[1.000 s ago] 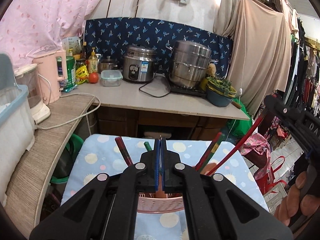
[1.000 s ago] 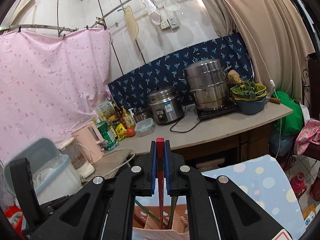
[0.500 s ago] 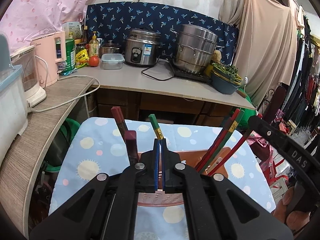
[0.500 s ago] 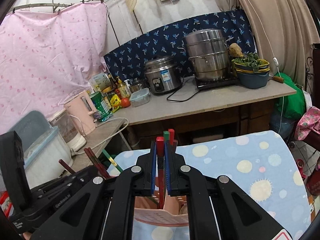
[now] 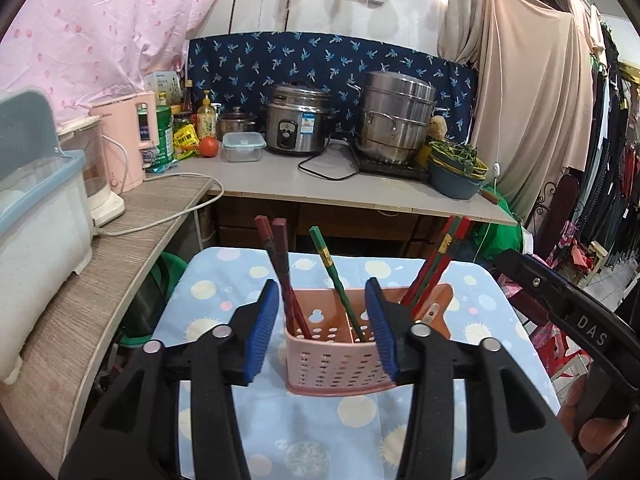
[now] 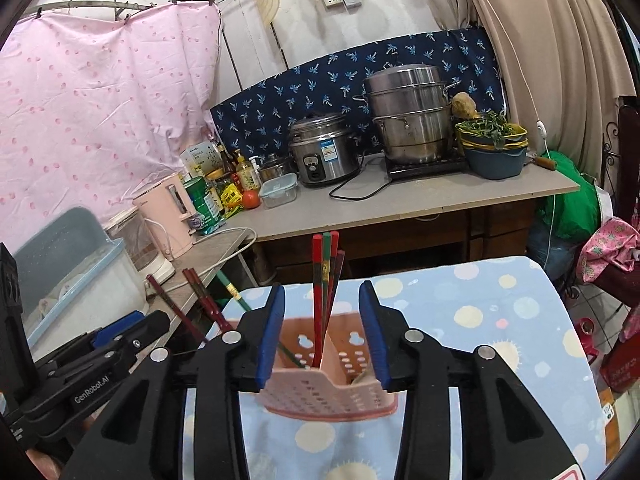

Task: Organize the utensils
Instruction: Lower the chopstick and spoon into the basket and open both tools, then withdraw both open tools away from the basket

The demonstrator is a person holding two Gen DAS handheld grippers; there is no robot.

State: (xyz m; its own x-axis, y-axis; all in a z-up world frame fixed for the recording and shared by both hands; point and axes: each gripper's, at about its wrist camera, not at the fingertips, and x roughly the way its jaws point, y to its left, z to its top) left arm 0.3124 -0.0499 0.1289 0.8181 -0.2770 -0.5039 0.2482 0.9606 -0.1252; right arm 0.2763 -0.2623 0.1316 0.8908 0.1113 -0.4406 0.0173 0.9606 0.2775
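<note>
A pink perforated utensil holder (image 5: 336, 364) stands on the blue dotted cloth (image 5: 304, 432). Dark red chopsticks (image 5: 280, 264) and a green chopstick (image 5: 332, 272) lean in its left part, and red-green chopsticks (image 5: 440, 264) lean in its right part. My left gripper (image 5: 322, 332) is open and empty, just in front of the holder. In the right wrist view the holder (image 6: 328, 384) sits between the fingers of my open, empty right gripper (image 6: 322, 332), with red and green chopsticks (image 6: 324, 280) upright in it. The left gripper (image 6: 100, 356) shows at lower left there.
A counter (image 5: 320, 188) behind holds a rice cooker (image 5: 298, 124), a steel steamer pot (image 5: 394, 116), a bowl of greens (image 5: 458, 172), a tomato and bottles. A side shelf (image 5: 100, 280) at left carries a pink kettle (image 5: 124, 144) and a plastic bin (image 5: 36, 216).
Both grippers were shut, each on a chopstick, and have opened. The chopsticks now stand in the holder. Both grippers have drawn back a little from the holder.
</note>
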